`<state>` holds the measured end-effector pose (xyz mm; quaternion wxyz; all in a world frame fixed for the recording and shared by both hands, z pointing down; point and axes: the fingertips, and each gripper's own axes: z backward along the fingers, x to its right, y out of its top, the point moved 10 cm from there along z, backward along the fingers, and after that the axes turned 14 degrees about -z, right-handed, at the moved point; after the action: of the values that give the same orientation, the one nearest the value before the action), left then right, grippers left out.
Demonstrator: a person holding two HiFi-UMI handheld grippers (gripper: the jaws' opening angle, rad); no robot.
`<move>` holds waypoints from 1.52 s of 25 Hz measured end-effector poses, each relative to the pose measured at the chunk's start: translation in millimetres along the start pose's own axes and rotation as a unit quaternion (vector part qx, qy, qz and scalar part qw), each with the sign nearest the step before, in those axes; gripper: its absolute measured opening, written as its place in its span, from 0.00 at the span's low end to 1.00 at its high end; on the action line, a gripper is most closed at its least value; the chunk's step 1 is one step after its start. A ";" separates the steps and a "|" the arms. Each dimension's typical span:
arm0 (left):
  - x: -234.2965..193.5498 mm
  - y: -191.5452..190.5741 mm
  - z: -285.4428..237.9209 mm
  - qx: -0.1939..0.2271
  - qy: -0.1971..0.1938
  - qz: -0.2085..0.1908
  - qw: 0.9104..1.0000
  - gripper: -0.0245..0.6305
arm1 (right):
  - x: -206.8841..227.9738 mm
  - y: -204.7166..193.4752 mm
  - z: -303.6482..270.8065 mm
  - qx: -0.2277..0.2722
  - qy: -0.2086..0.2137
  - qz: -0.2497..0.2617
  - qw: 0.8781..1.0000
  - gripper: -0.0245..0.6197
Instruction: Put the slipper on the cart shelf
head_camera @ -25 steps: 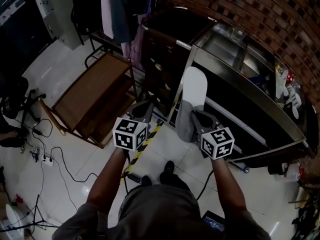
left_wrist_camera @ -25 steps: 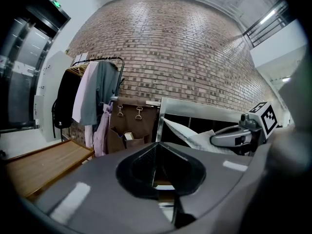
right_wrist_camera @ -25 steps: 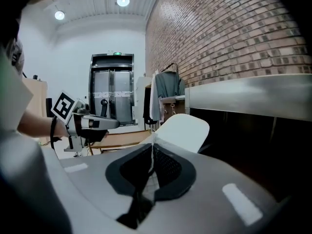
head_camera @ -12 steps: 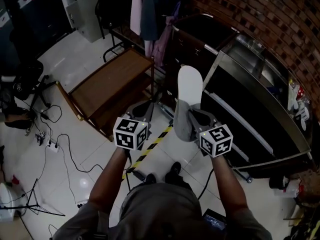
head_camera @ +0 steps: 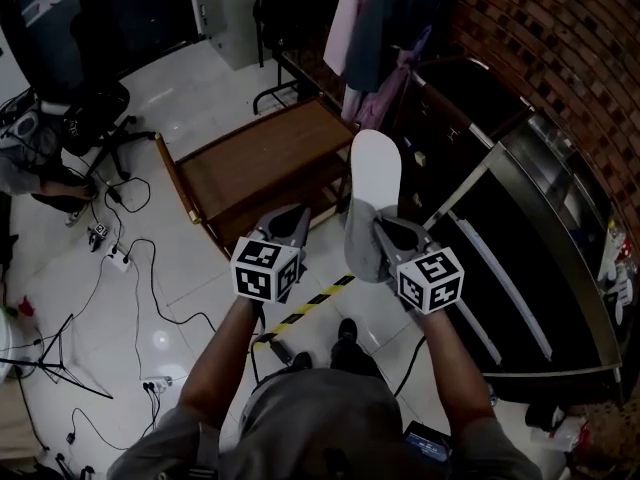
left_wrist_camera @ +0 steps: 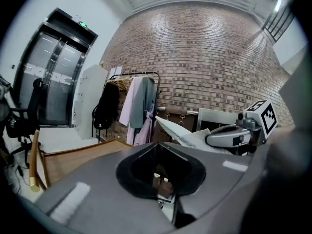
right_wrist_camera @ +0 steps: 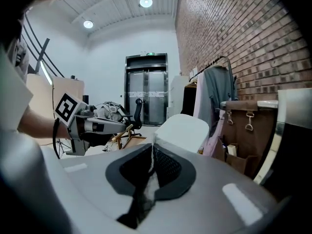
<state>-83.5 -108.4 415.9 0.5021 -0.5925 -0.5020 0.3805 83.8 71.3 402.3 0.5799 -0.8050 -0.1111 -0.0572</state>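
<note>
A slipper with a white sole (head_camera: 373, 176) and a grey upper (head_camera: 360, 246) sticks out forward from my right gripper (head_camera: 378, 224), which is shut on its grey fabric. In the right gripper view the fabric is pinched between the dark pads (right_wrist_camera: 165, 165), and the white sole (right_wrist_camera: 183, 130) rises beyond them. The wooden cart (head_camera: 262, 156) stands on the floor just ahead, with the slipper's tip over its right end. My left gripper (head_camera: 296, 214) hovers beside the slipper, shut and holding nothing. In the left gripper view the cart's top (left_wrist_camera: 73, 155) lies to the left and the slipper (left_wrist_camera: 181, 133) to the right.
Clothes on a rack (head_camera: 385, 23) hang behind the cart. A dark cabinet and a steel counter (head_camera: 530, 218) run along the brick wall on the right. Cables and a power strip (head_camera: 120, 260) cross the white floor at left, near an office chair (head_camera: 95, 103). Striped tape (head_camera: 305, 305) marks the floor.
The view has swung left, away from the steel counter. The wooden cart now lies directly ahead of both grippers. The right gripper still holds the slipper the same way.
</note>
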 end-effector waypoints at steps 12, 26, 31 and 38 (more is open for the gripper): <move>-29.3 10.3 -49.0 -0.011 0.105 0.018 0.994 0.05 | 55.5 41.1 -91.9 -0.017 0.123 0.050 0.991 0.05; -64.3 8.6 -47.8 -0.050 0.224 0.036 0.973 0.05 | 73.1 68.3 -184.5 -0.040 0.238 0.064 0.968 0.05; -103.3 1.4 -46.8 -0.048 0.237 0.043 0.969 0.05 | 58.6 74.2 -229.3 -0.053 0.251 0.077 0.964 0.05; -176.7 -13.8 -48.6 -0.042 0.224 0.047 0.972 0.05 | 32.2 83.2 -303.8 -0.071 0.245 0.101 0.962 0.05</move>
<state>-76.5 -291.5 430.0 0.5580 -0.7064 -0.3634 0.2397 146.6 -237.8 430.2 0.5338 -0.8125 0.1203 -0.2012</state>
